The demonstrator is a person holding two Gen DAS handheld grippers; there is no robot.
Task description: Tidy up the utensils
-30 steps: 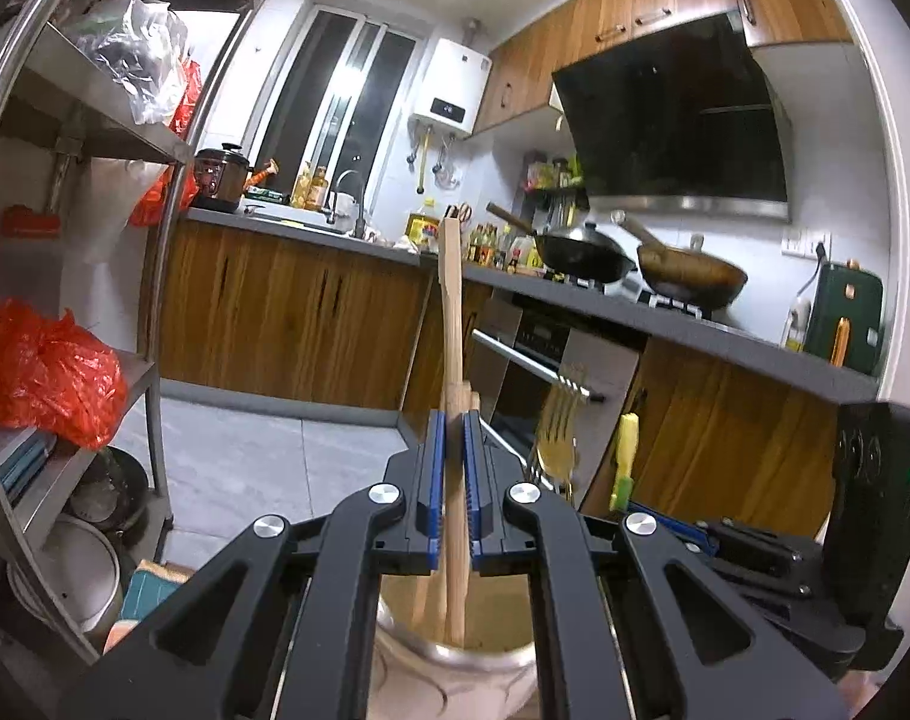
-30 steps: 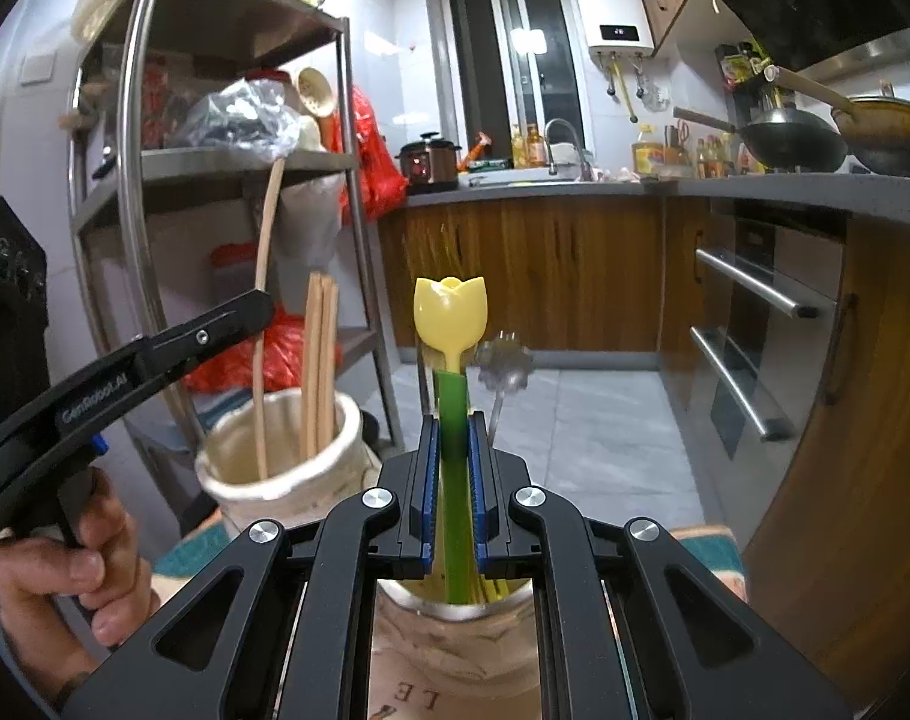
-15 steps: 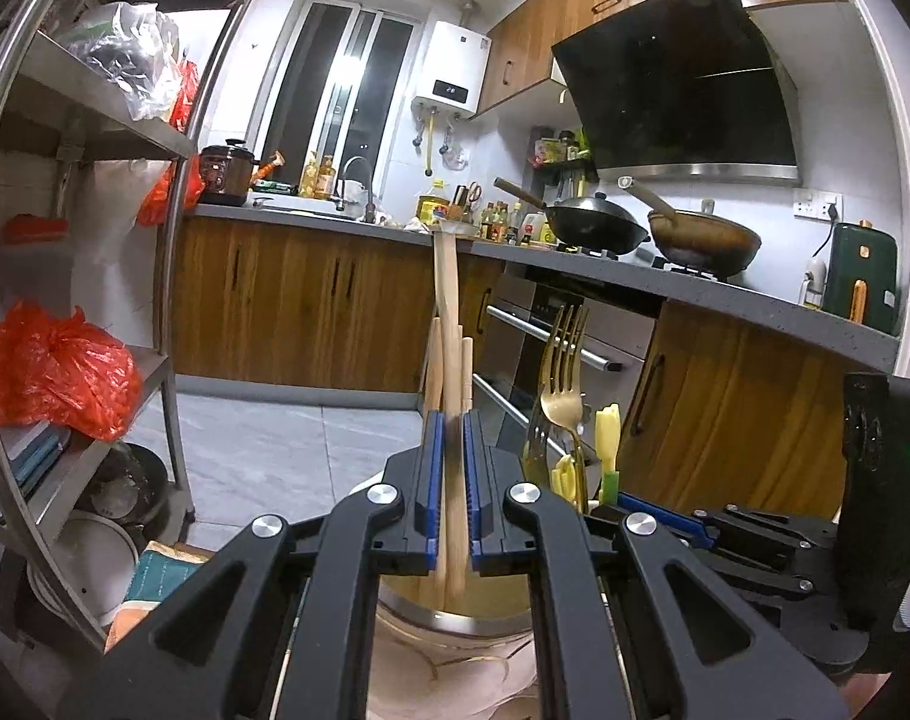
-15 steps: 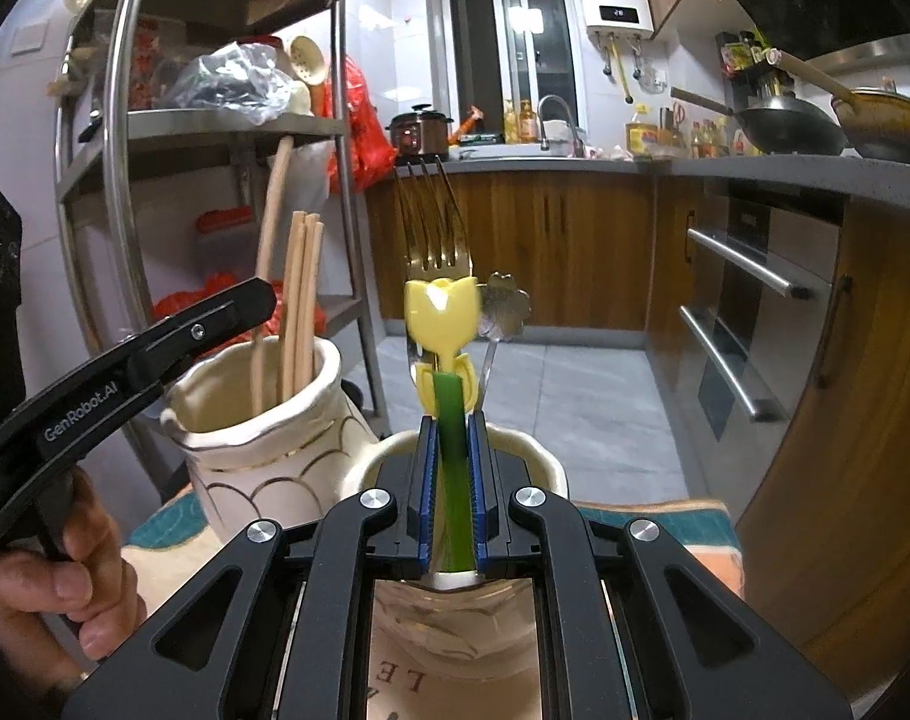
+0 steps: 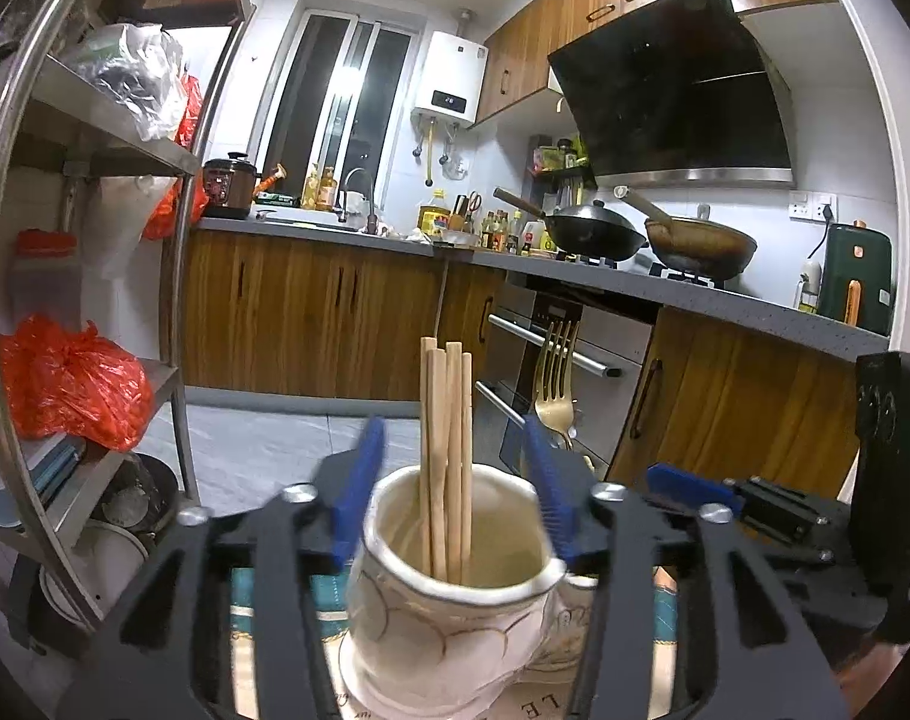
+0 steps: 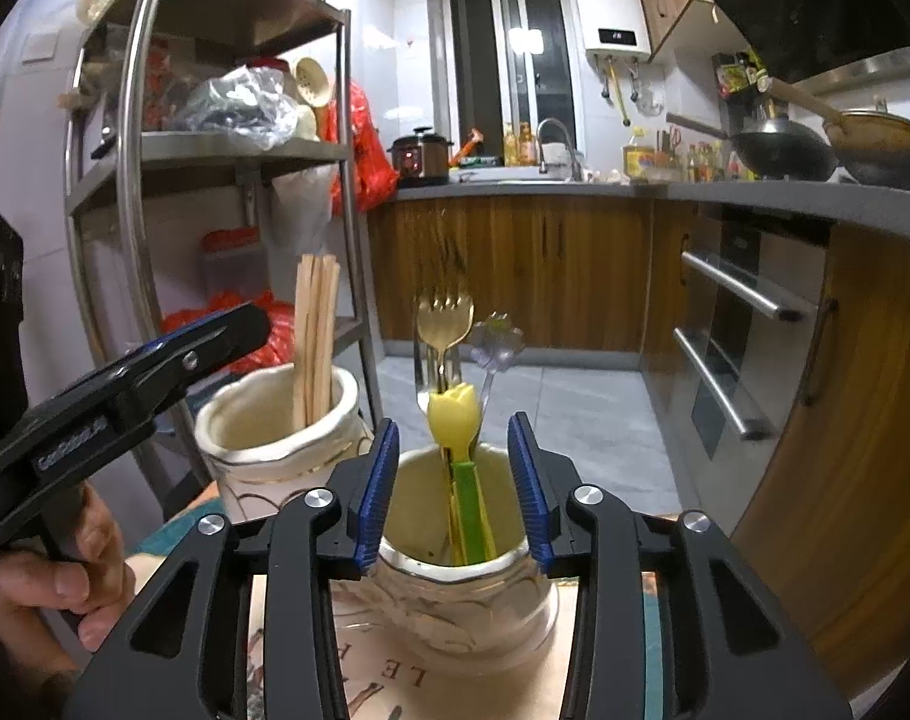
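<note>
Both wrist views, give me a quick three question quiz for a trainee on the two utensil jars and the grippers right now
1. True or false: the left gripper is clamped on the wooden chopsticks.
2. Multiple choice: which jar holds the yellow tulip-topped utensil? A) the chopstick jar B) the jar in front of the right gripper C) neither
3. Fill in: beside the tulip utensil, a gold ____ stands with its tines up.

Key:
1. False. Its jaws stand apart on either side of the chopsticks, which stand free in their jar.
2. B.
3. fork.
</note>
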